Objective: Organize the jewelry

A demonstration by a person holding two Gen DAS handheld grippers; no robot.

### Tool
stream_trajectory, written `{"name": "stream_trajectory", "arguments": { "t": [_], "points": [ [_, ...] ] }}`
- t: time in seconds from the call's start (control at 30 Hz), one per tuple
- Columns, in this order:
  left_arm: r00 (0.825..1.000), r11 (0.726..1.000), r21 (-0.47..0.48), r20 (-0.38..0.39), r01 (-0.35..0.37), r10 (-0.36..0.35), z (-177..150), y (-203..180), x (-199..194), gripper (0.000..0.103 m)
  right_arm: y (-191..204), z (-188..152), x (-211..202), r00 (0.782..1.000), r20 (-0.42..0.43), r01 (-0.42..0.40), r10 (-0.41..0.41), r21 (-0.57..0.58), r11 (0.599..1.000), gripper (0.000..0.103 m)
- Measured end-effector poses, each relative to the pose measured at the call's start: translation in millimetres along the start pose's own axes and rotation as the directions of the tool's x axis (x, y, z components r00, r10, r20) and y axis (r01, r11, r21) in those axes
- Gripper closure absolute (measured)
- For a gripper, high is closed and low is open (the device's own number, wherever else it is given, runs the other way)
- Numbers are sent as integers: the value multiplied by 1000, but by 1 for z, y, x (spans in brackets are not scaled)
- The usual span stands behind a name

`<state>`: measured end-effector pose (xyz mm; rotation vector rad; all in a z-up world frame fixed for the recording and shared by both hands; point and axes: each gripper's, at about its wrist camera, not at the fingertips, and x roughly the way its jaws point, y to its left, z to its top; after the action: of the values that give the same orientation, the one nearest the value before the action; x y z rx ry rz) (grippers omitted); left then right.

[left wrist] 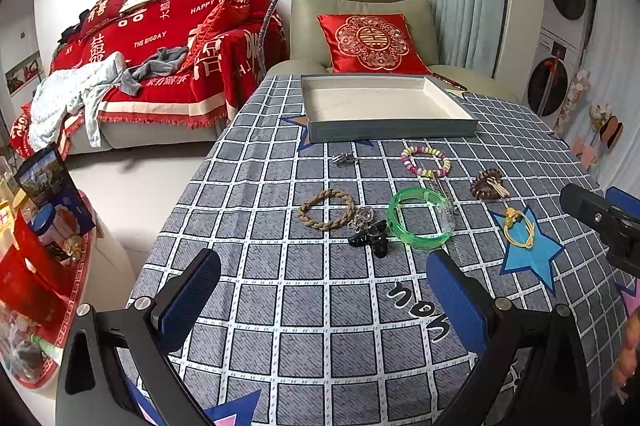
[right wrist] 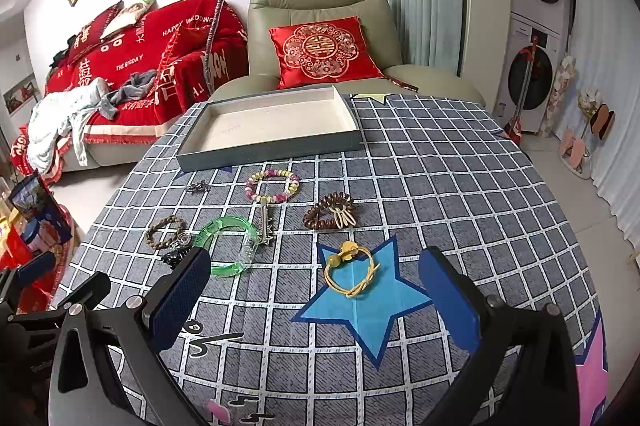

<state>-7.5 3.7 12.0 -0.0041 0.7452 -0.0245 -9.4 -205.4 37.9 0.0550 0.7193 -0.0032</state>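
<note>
On the bench [left wrist: 280,306], jewelry lies loose before our empty tray [left wrist: 384,104]; both tongs, left [left wrist: 324,298] and right [right wrist: 316,298], hang wide and empty. The green bangle [left wrist: 420,218] touches a clip, so a careless pinch could drag both. The sofa cover [left wrist: 180,38] reads "HAPPY WEDDING".

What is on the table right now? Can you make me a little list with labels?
tray: grey tray with a pale inside, nothing in it, far side of table
green item: green bangle, flat on the cloth
beads: pastel bead bracelet, just before the tray
yellow item: yellow cord bracelet, on the blue star
rope item: braided rope bracelet
left gripper: open, holding nothing
right gripper: open, holding nothing
</note>
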Motion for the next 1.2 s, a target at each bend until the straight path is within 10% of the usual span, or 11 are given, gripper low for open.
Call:
{"name": "stream_trajectory", "arguments": {
  "t": [1.2],
  "points": [
    [1000,1000,-14,7,3,-3,2,3,-5,0,2,2,-4,1000,5,-6,6,1,1000,0]
  ]
}}
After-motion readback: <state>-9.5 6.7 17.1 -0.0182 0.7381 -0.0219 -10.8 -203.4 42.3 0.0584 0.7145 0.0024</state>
